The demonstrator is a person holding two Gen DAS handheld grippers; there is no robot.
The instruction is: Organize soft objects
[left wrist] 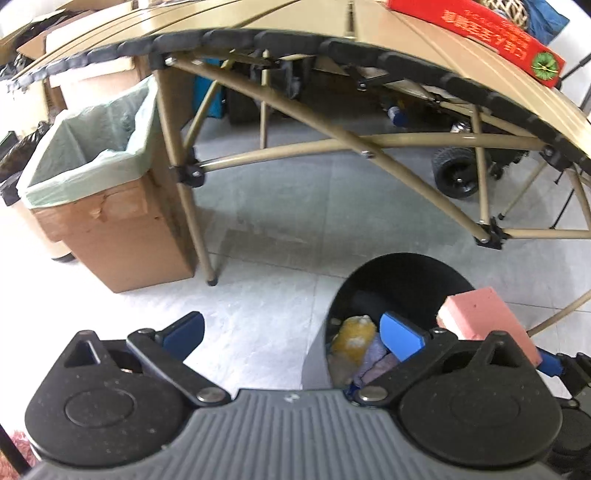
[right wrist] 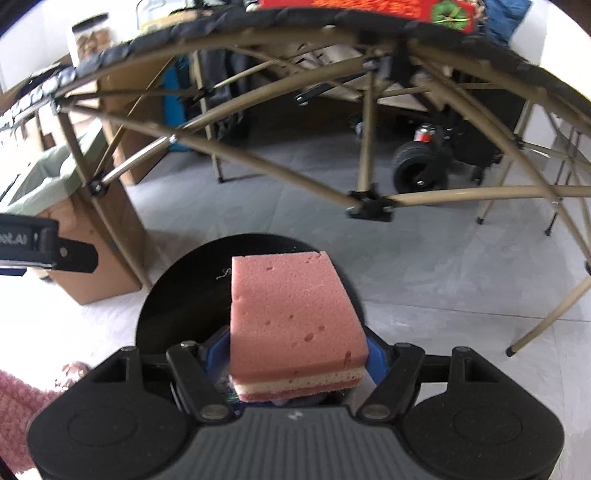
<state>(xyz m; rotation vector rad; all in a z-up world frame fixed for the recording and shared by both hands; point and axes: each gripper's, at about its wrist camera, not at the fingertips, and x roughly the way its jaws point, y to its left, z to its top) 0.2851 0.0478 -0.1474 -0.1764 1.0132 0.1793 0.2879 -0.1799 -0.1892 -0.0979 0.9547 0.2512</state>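
A pink sponge [right wrist: 291, 314] with a cream middle layer sits between the blue pads of my right gripper [right wrist: 295, 354], which is shut on it above a black round bin [right wrist: 177, 295]. The same sponge [left wrist: 487, 317] shows at the right of the left wrist view, over the bin [left wrist: 406, 280]. Inside the bin lie a yellow soft item [left wrist: 352, 338] and a lilac cloth [left wrist: 373, 360]. My left gripper [left wrist: 295, 336] stands wide open with nothing between its fingers, just left of the bin's rim.
A folding table [left wrist: 332, 22] with a tan tube frame stands beyond the bin, a red box [left wrist: 480, 29] on top. A cardboard box lined with a green bag [left wrist: 92, 147] sits at the left. A black wheel [left wrist: 458, 173] is under the table. Pink knit fabric [right wrist: 18, 406] lies lower left.
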